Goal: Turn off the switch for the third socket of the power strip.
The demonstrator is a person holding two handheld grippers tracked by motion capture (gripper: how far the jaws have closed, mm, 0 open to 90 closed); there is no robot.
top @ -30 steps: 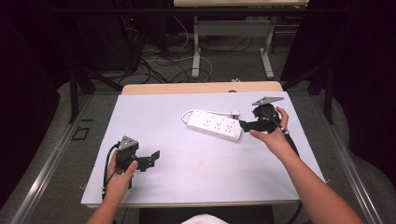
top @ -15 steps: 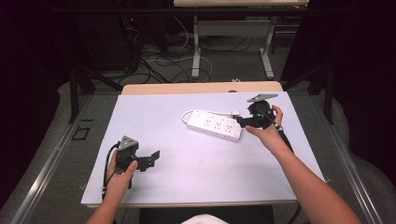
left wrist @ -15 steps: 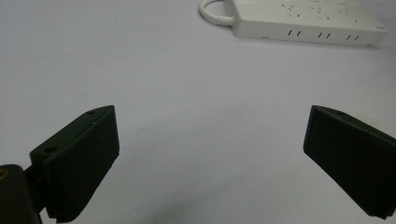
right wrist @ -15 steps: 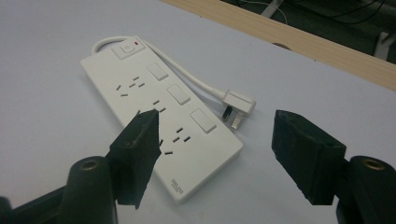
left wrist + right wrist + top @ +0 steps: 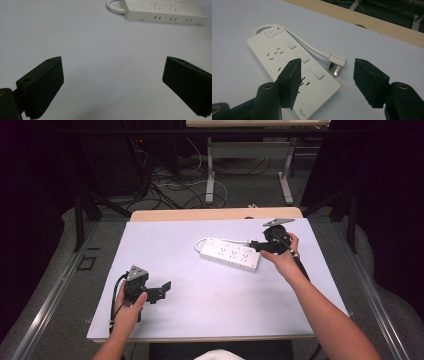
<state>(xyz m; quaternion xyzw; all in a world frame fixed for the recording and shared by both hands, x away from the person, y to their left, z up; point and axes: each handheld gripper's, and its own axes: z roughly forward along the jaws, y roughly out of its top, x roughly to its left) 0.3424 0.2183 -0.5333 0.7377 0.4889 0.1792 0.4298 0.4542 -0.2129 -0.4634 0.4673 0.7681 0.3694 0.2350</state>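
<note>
White sheeting covers the table (image 5: 210,315), with a strip of bare wood along its far edge and dark floor, cables and metal legs beyond. At the near left, the left gripper (image 5: 162,291) rests low over the sheet in the person's left hand (image 5: 129,309); its jaws stand wide apart with nothing between them, only bare sheet, as the left gripper view confirms, and the strip (image 5: 162,11) lies well ahead of it, off toward its right. Farther right, one white power strip (image 5: 231,253) lies flat on the sheet, just in front of the right gripper (image 5: 254,246), which the right hand (image 5: 282,260) holds level and pointed at the strip's near end. In the right gripper view its jaws are about half open and have just been closing; the left jaw hangs over the strip's end with the sockets, the right jaw over bare sheet beside it, and neither pad presses on anything. One white plug (image 5: 337,61) on its cord lies just ahead of the gap between the jaws, beside the strip. Counted: two grippers, one strip, one plug, four switches on the strip.
</note>
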